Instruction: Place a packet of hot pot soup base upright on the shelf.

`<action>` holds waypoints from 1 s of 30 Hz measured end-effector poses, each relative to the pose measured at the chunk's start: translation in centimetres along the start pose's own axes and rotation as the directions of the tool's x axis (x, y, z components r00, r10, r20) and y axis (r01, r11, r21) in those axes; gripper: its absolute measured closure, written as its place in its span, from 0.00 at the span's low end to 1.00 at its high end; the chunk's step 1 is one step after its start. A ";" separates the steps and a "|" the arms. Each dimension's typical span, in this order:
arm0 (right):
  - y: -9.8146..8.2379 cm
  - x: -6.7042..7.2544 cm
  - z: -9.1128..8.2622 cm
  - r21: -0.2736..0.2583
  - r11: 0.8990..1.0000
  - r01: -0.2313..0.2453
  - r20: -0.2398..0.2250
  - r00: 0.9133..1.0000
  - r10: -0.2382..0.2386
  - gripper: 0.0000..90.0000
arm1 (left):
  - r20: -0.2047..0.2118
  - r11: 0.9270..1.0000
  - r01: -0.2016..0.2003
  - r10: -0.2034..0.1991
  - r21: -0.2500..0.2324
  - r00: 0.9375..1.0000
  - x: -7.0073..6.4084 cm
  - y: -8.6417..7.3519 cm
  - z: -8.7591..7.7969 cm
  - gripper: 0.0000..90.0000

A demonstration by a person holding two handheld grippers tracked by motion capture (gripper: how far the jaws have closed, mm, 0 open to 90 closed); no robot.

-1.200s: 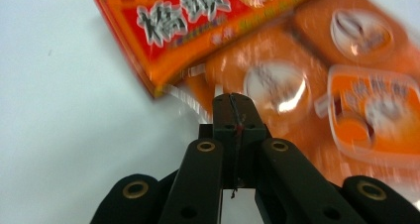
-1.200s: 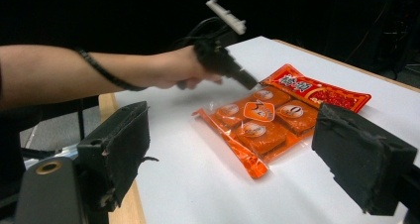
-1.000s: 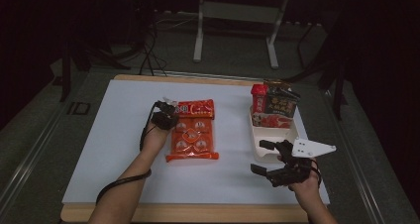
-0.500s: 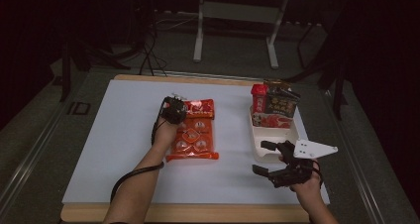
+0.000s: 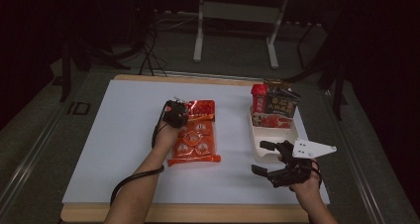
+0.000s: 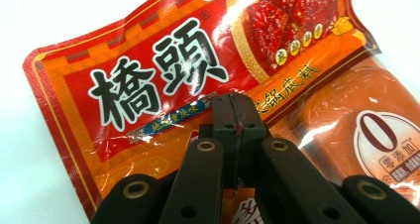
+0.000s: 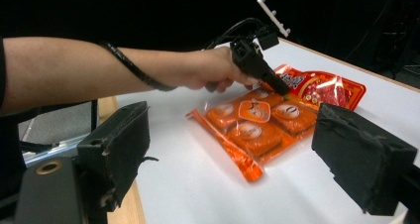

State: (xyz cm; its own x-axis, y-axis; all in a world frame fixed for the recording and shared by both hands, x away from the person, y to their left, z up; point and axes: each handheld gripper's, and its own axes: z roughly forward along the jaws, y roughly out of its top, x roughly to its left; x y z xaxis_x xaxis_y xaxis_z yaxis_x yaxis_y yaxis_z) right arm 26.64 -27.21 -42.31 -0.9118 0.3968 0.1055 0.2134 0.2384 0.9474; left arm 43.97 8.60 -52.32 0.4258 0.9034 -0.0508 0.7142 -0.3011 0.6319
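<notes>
An orange-red sealed food packet [image 5: 194,137] with black Chinese lettering [image 6: 148,75] lies flat mid-table. My left gripper [image 5: 187,114] is over its far end, jaws shut together, tips [image 6: 233,104] pointing down at the printed label; nothing shows between them. From the right gripper view the left gripper [image 7: 280,87] slants down onto the packet [image 7: 262,125]. My right gripper [image 5: 263,158] hovers near the table's front right, beside the white tray [image 5: 293,135], its pads [image 7: 119,149] wide open around bare table.
The white tray holds a red can [image 5: 258,97], a dark box [image 5: 281,104] and a red pack [image 5: 271,120]. The white table top [image 5: 109,135] has a wooden front edge [image 5: 198,214]. Stands and cables sit on the dark floor beyond.
My left hand has moved right, from the packet's left edge onto its far end. The right hand and gripper have stayed put.
</notes>
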 end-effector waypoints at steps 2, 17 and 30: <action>0.1 0.1 0.1 0.000 1.000 0.000 -0.002 1.000 0.000 0.16 | 0.016 1.000 -0.005 0.005 -0.007 1.000 -0.5 -0.5 -0.3 1.00; 0.2 0.2 0.2 0.000 1.000 -0.004 -0.003 1.000 0.004 0.16 | 0.099 0.994 -0.109 0.107 0.007 0.989 -4.9 -3.2 -2.4 1.00; 0.2 0.2 0.4 0.003 1.000 -0.003 -0.007 1.000 0.003 0.16 | 0.154 0.989 -0.147 0.146 -0.003 0.977 -7.4 -5.1 -3.8 1.00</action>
State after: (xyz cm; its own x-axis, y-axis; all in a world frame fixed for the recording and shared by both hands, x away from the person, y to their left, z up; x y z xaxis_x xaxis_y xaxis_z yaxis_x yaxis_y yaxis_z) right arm 26.59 -26.75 -42.24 -0.9137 0.3913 0.1102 0.2171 0.2404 0.9461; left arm 35.04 4.67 -52.23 0.6061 0.7917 -0.0765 0.6420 -0.4301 0.6347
